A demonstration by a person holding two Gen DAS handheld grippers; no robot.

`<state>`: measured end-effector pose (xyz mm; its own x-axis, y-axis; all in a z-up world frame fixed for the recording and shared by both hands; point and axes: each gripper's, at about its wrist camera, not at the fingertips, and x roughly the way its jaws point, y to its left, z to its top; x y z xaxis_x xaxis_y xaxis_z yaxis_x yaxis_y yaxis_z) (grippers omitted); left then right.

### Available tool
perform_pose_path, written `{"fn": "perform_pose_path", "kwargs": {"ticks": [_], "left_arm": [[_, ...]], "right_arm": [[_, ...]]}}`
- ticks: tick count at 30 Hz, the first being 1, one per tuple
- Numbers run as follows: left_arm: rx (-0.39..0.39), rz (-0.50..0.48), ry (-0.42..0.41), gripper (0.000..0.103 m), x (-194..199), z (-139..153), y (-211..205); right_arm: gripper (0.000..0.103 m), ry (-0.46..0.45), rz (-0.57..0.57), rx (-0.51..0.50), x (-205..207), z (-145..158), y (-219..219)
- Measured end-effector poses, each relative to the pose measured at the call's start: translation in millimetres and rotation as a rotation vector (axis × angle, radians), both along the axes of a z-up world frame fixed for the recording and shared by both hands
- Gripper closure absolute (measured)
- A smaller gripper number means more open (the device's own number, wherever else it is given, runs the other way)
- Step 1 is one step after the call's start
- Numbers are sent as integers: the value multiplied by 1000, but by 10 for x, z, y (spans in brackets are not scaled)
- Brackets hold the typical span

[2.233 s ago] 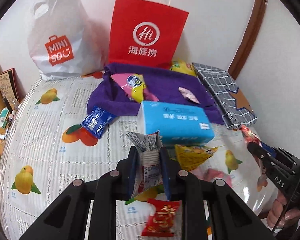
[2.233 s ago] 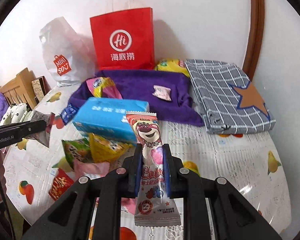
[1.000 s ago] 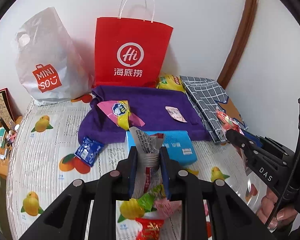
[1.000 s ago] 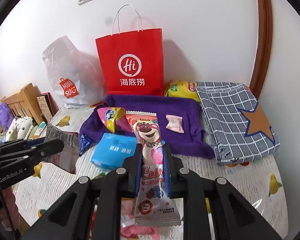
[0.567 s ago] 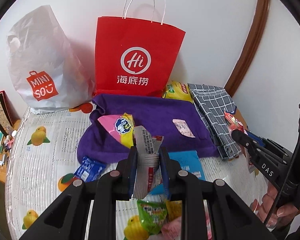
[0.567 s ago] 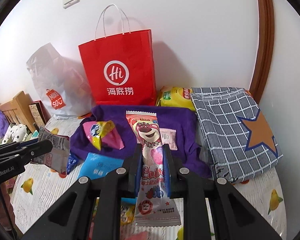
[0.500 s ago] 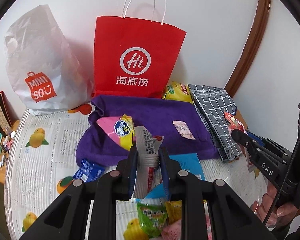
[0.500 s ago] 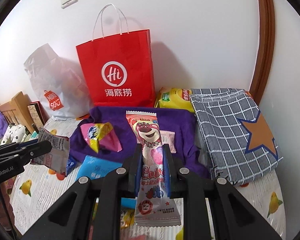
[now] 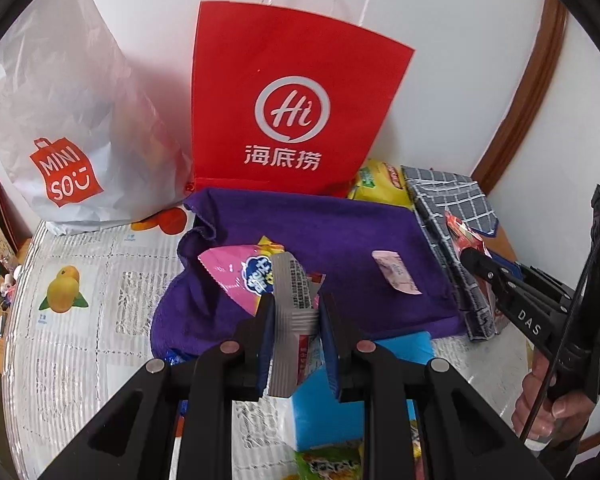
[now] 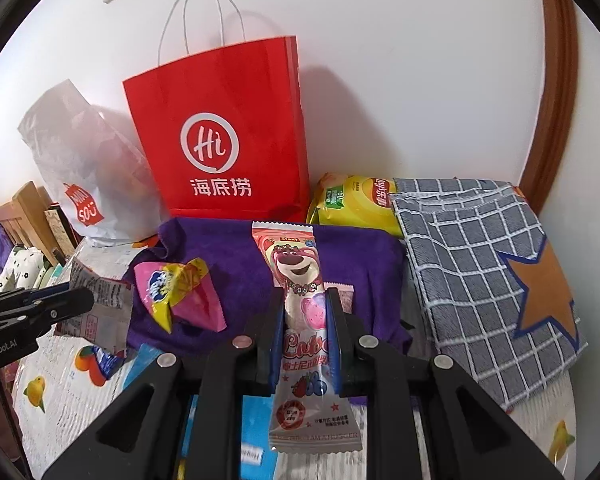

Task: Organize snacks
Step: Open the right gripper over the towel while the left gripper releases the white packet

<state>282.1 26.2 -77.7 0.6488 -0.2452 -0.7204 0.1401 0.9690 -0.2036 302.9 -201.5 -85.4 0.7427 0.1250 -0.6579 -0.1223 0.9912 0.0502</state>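
- The left gripper [image 9: 297,316] squeezes a silver snack packet [image 9: 293,300] and holds it up over the near edge of the purple towel [image 9: 332,224].
- The right gripper [image 10: 304,320] squeezes a pink bear snack [image 10: 296,276] and holds it over the same towel.
- A pink and yellow snack bag [image 10: 180,292] lies on the towel.
- A small pink packet [image 9: 396,272] lies there too.
- A red paper bag [image 10: 228,140] stands behind the towel.

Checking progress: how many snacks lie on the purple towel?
2: a pink-and-yellow packet on the towel's left part, and a small pink sachet toward its right. Others may be hidden behind the held packets.
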Motion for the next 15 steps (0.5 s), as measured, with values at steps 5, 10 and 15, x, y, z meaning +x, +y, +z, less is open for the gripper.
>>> {"fn": "perform_pose_path", "kwargs": {"ticks": [5, 10, 15], "left_arm": [[3, -7, 20, 82, 175, -104, -10], [1, -24, 37, 82, 336, -208, -76], [-9, -46, 61, 82, 501, -340, -142]], "right_arm": [[84, 24, 14, 7, 255, -120, 62], [84, 53, 35, 6, 433, -291, 103], [84, 94, 34, 23, 566, -502, 67]]}}
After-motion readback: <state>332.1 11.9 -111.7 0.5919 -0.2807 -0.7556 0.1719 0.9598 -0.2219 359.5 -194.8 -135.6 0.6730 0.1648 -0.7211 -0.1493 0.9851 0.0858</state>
